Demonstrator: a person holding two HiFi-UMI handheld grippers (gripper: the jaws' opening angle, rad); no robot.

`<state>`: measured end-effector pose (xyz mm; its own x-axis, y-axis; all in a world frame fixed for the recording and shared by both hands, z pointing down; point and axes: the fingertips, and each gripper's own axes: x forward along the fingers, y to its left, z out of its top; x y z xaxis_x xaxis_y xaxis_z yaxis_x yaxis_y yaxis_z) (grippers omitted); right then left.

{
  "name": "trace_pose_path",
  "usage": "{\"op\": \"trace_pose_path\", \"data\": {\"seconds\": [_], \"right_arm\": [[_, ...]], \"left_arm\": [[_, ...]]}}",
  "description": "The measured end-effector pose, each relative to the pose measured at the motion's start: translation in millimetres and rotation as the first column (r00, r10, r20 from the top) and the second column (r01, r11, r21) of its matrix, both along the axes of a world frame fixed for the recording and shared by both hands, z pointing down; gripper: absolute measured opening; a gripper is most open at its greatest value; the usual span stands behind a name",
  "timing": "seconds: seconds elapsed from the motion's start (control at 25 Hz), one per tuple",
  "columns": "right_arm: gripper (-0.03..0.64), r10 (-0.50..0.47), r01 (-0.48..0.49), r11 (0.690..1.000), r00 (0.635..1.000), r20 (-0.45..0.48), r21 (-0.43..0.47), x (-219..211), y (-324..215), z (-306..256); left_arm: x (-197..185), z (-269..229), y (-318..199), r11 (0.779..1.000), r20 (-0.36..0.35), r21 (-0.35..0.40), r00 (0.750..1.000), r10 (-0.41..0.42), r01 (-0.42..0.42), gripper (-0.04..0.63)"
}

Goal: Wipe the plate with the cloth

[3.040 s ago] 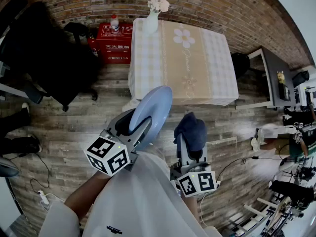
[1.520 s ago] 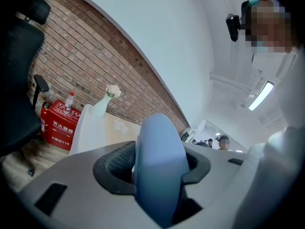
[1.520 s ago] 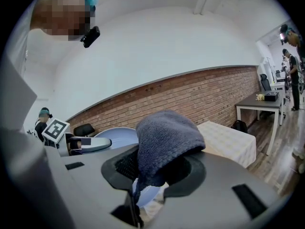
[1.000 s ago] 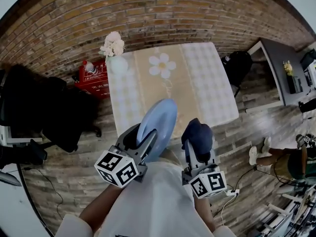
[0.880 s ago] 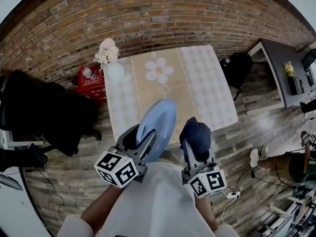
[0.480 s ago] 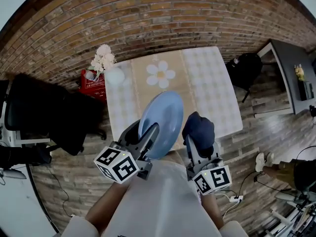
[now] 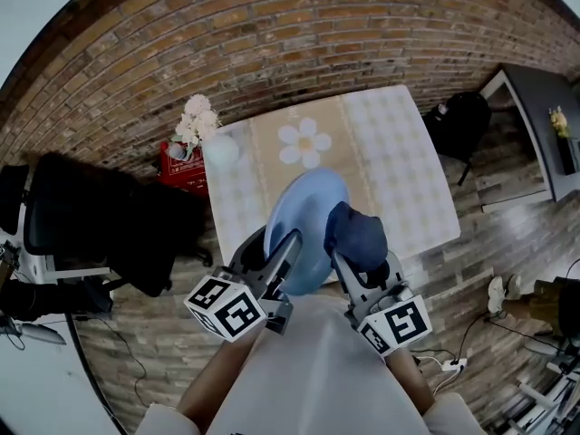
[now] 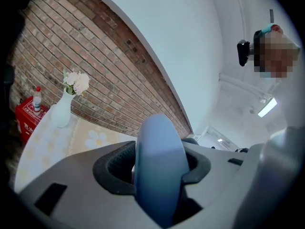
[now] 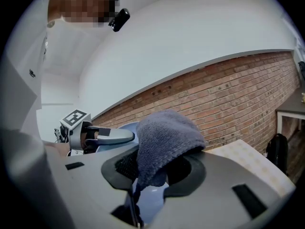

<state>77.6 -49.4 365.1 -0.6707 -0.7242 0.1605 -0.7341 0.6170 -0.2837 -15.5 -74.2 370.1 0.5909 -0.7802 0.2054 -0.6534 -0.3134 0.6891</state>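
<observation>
Left claw (image 7: pixel 281 243), as I hold it, is clamped on the lower rim of the blue plate (image 7: pixel 306 208). The plate stands on edge and runs from my jaws toward 1 o'clock in the head view. Right claw (image 7: pixel 360 259) pinches the dark blue cloth (image 7: pixel 358 232), bunched over its tips and lying against the plate's face at about 4 o'clock. The red box (image 7: pixel 180 164), at 10 o'clock from the plate, bears print too small to read.
</observation>
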Motion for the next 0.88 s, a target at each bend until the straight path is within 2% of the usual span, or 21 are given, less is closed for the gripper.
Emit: {"op": "trace_pose_path", "data": {"seconds": [0.36, 0.52, 0.64, 0.72, 0.88], "right_arm": [[0.143, -0.142, 0.143, 0.988, 0.989, -0.029, 0.05, -30.9, -5.2, -2.7], [0.143, -0.205, 0.204, 0.977, 0.979, 0.006, 0.069, -40.3, -10.5, -4.3], [0.143, -0.246, 0.243, 0.967, 0.969, 0.019, 0.082, -44.1, -11.2, -2.9], [0.143, -0.255, 0.253, 0.963, 0.967, 0.017, 0.092, -45.5, -12.9, -4.7], [0.143, -0.231, 0.228, 0.966, 0.973, 0.013, 0.126, -48.4, -24.7, -11.7]], "left_arm": [[6.0, 1.2, 11.5, 0.999, -0.023, 0.001, 0.999, 0.04, -0.04, 0.218], [9.5, -3.2, 14.0, 0.997, -0.042, 0.019, 0.996, 0.075, -0.074, 0.217], [16.2, -9.4, 17.7, 0.992, -0.083, 0.035, 0.989, 0.12, -0.117, 0.217], [19.9, -13.0, 19.7, 0.99, -0.096, 0.04, 0.986, 0.137, -0.134, 0.218], [18.4, -15.0, 20.7, 0.989, -0.079, 0.045, 0.986, 0.146, -0.143, 0.217]]}}
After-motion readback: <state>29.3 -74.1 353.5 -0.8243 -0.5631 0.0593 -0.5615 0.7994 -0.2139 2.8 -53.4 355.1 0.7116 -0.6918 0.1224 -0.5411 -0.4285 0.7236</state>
